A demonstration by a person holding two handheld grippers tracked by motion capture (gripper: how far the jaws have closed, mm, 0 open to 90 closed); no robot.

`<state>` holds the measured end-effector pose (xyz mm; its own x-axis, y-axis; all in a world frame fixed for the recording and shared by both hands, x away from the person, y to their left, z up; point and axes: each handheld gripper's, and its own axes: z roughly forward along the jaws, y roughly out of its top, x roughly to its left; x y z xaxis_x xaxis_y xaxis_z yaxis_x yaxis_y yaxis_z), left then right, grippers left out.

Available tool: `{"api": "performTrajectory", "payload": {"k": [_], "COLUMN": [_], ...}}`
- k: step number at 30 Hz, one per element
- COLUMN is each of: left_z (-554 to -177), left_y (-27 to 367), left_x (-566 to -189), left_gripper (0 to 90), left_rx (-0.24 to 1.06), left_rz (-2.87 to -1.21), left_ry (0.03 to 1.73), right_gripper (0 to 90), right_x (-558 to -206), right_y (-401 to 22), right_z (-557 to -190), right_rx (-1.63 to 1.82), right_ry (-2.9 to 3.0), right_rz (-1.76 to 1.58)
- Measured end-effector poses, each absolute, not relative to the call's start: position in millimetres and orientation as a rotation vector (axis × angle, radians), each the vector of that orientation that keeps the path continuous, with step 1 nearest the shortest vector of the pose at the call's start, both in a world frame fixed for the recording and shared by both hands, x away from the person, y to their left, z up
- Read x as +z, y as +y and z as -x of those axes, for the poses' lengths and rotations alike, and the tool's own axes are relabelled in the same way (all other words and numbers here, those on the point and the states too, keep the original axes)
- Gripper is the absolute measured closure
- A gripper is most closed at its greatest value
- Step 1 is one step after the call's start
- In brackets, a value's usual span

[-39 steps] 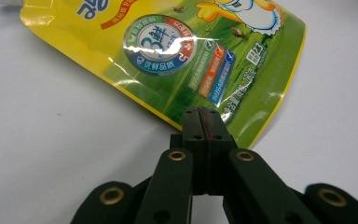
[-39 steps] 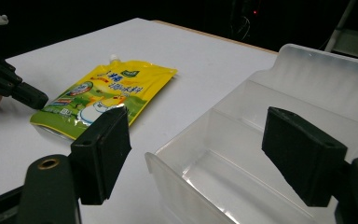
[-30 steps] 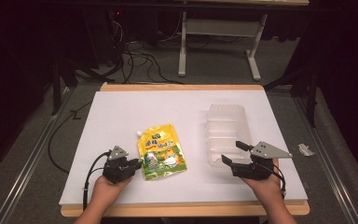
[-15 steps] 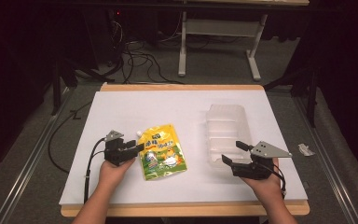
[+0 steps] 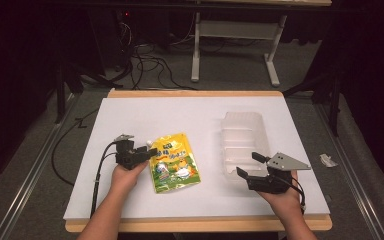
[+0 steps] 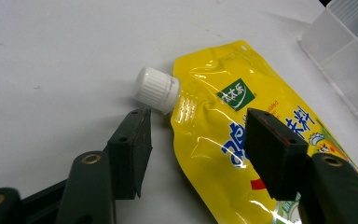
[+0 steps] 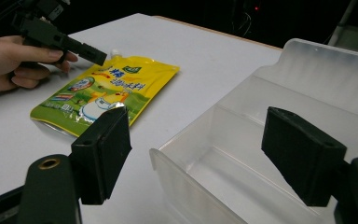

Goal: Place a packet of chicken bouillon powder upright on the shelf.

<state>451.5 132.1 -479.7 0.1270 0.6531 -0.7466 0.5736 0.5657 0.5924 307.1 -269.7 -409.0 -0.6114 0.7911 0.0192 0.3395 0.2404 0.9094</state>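
Both left gripper point(image 6: 196, 154) jaws, just opening, straddle the yellow pouch point(image 6: 242, 135) untouched.

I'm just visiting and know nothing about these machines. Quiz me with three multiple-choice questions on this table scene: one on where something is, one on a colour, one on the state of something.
1. Where does the clear plastic tray lie relative to the yellow pouch in the high view?
A. To its right
B. To its left
C. Under it

2. What colour is the pouch's screw cap?
A. Red
B. White
C. Black

3. How do the jaws of the left gripper stand?
A. Clamped on the cap
B. Shut on the tray's wall
C. Open, one on each side of the pouch's top corner

Answers:
1. A, the tray sits on the table's right half, near the right gripper.
2. B, the ribbed cap shows white in the left gripper view.
3. C, the jaws have just been opening, and gaps show between both pads and the pouch.
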Motion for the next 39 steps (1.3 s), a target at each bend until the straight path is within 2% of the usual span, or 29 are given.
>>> {"api": "performTrajectory", "payload": {"k": [4, 10, 15, 19, 23, 29, 39], "left_z": [-454, -460, -459, -460, -458, -452, -434], "left_y": [134, 141, 140, 141, 140, 137, 126], "left_x": [-481, -482, -483, -483, -483, -480, -467], "left_gripper": [43.6, 50.4, 62.3, 67.1, 72.5, 85.6, 90.0], "left_rx": [0.036, -0.043, -0.076, -0.079, -0.074, -0.049, 0.087], "left_rz": [-1.07, -1.019, -1.034, -1.035, -1.05, -1.079, -1.114], "left_ry": [1.553, 1.586, 1.593, 1.6, 1.589, 1.532, 1.389], "right_gripper": [24.3, 24.4, 24.6, 24.8, 24.9, 25.0, 25.2], "right_x": [-410, -411, -411, -411, -411, -412, -411], "right_y": [-269, -267, -268, -269, -268, -269, -270], "right_z": [-307, -307, -307, -307, -307, -308, -308], "right_rx": [1.339, 1.334, 1.335, 1.337, 1.335, 1.334, 1.347], "right_ry": [2.075, 2.08, 2.077, 2.074, 2.077, 2.076, 2.072], "right_rz": [-1.038, -1.04, -1.048, -1.054, -1.05, -1.043, -1.051]}}
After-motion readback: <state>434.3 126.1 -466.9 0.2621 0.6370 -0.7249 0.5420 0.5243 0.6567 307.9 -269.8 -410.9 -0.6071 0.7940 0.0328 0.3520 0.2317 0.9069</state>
